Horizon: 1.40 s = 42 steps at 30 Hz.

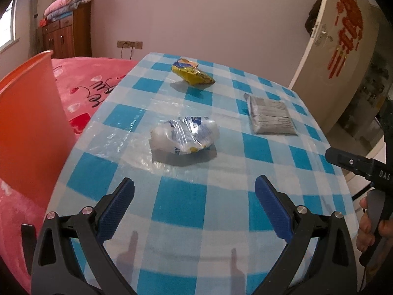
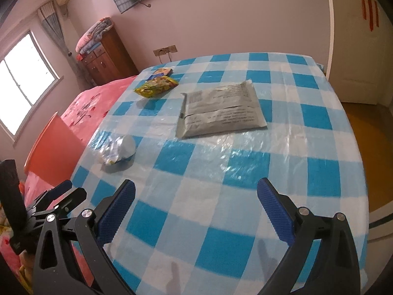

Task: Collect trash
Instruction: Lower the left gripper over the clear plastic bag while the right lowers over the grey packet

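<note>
Trash in three pieces on the blue-and-white checked surface (image 1: 181,201): crumpled clear plastic wrapper (image 1: 184,136) with blue print near centre, at 12 o'clock from the left gripper (image 1: 194,205); yellow snack packet (image 1: 192,72) farther off at 12 o'clock, near the far edge; flat grey mailer bag (image 1: 271,114) at 1 o'clock, well apart from both. Left gripper spread wide, blue pads (image 1: 118,211) empty, held above the near part of the surface. Right gripper (image 2: 196,206) likewise spread wide and empty, grey mailer bag at its 12 o'clock, wrapper at 10 o'clock, snack packet at 11 o'clock. Orange bin (image 1: 29,125) at 9 o'clock of the left view, just beside the surface edge, against a pink bed (image 1: 98,76). Hand (image 1: 368,223) on the right gripper's handle at 3 o'clock.
</note>
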### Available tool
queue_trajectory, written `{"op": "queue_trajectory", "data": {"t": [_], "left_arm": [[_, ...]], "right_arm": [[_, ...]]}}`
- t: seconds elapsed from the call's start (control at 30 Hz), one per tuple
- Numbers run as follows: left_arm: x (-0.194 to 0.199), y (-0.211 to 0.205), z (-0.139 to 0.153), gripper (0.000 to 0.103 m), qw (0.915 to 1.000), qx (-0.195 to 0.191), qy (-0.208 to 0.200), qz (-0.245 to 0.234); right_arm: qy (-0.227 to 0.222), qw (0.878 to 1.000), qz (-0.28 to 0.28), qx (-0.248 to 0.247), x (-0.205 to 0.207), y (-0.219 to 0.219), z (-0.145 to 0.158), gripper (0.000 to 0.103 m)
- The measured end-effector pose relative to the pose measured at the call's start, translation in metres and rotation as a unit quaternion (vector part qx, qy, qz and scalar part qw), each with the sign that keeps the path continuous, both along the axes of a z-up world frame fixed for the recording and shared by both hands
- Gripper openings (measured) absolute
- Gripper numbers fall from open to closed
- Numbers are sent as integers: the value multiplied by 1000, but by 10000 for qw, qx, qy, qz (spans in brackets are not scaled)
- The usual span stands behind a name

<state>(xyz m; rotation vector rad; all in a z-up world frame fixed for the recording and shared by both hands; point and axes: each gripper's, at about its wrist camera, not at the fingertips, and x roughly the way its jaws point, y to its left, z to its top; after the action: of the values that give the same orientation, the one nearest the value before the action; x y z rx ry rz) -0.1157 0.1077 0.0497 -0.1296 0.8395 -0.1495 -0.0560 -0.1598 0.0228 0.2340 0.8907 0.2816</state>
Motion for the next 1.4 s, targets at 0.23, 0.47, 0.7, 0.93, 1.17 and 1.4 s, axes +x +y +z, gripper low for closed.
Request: {"op": "queue_trajectory", "data": {"t": [0.23,0.47,0.7,0.93,1.17,1.4], "left_arm": [[32,-4,-13,99,9998,-2,148,126],[59,-1,-16,99,9994,159,185,254],[76,-3,-19,99,9989,203,285,318],[83,-8,-25,99,9984,227,393,342],[90,-11,-28,99,9977,300,457,389],[98,-10,-33,99,9968,341,566,444]], "right_arm": [[115,9998,-175,75,45,-14,-13,98],[20,9999,-149,-3,83,-13,-16,98],[75,9999,-139,-57,113,-16,-23,98],[73,9999,-32,-120,130,-7,-24,98],[109,9995,-46,-309,143,4,-29,98],[265,9986,-52,-452,153,2,-42,98]]}}
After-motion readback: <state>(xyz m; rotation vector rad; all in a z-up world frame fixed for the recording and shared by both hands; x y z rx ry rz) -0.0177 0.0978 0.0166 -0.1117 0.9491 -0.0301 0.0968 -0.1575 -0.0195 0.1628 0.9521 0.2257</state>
